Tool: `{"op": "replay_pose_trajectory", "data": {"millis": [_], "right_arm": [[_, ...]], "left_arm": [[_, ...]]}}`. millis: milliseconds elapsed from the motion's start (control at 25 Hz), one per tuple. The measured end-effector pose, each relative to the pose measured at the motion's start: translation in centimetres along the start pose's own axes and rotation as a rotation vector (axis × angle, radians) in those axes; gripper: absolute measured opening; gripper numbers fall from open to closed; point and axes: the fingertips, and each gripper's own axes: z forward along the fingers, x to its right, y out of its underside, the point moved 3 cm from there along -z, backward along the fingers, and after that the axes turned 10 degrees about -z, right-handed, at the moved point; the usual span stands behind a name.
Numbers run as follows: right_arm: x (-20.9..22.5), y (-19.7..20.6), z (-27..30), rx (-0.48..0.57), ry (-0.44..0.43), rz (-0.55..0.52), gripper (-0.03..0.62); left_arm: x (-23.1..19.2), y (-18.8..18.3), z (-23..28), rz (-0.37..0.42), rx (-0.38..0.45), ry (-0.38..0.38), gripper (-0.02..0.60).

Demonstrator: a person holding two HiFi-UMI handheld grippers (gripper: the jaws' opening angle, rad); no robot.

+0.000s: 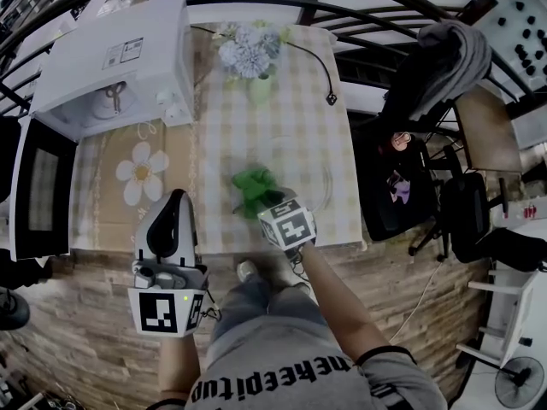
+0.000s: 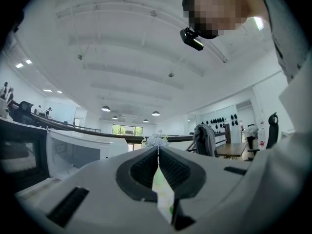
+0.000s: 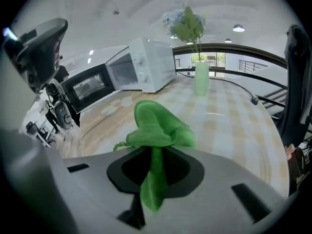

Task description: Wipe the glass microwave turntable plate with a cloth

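Observation:
The clear glass turntable plate (image 1: pixel 318 171) lies on the checked tablecloth and is faint in the head view. In the right gripper view its rim (image 3: pixel 265 167) curves past the jaws. A green cloth (image 1: pixel 254 186) sits bunched on the plate's near left part. My right gripper (image 1: pixel 261 205) is shut on that cloth (image 3: pixel 156 130), which spills out ahead of the jaws (image 3: pixel 153 152). My left gripper (image 1: pixel 177 199) hovers at the table's front edge, left of the plate and apart from it. Its jaws (image 2: pixel 157 152) are pressed together with nothing held.
A white microwave (image 1: pixel 111 58) stands at the back left with its door (image 1: pixel 38 190) swung open. A vase of flowers (image 1: pixel 256 58) and a black cable with plug (image 1: pixel 329 96) are behind the plate. A flower-print mat (image 1: pixel 141 173) lies left. Chairs (image 1: pixel 410 169) crowd the table's right side.

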Motion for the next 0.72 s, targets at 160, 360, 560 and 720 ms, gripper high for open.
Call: {"op": "replay_pose_trajectory", "data": {"millis": [160,360,560,720], "right_arm": [[-0.2,0.6,0.9,-0.014,-0.006,-0.007,0.060],[-0.3,0.8,0.4,-0.021,-0.012,0.011,0.060],[1.1,2.0,-0.7,-0.016,0.028,0.041,0.058],[3.4,3.5,-2.0,-0.016,0.082,0.081,0.058]], "left_arm": [[-0.5,0.0,-0.4,-0.005,-0.002,-0.016,0.011],[-0.4,0.0,-0.3,-0.014,0.002,-0.012,0.011],[-0.1,-0.1,-0.3,-0.012,0.002,-0.003,0.011],[0.4,0.0,-0.2,-0.014,0.003,0.010,0.011]]}}
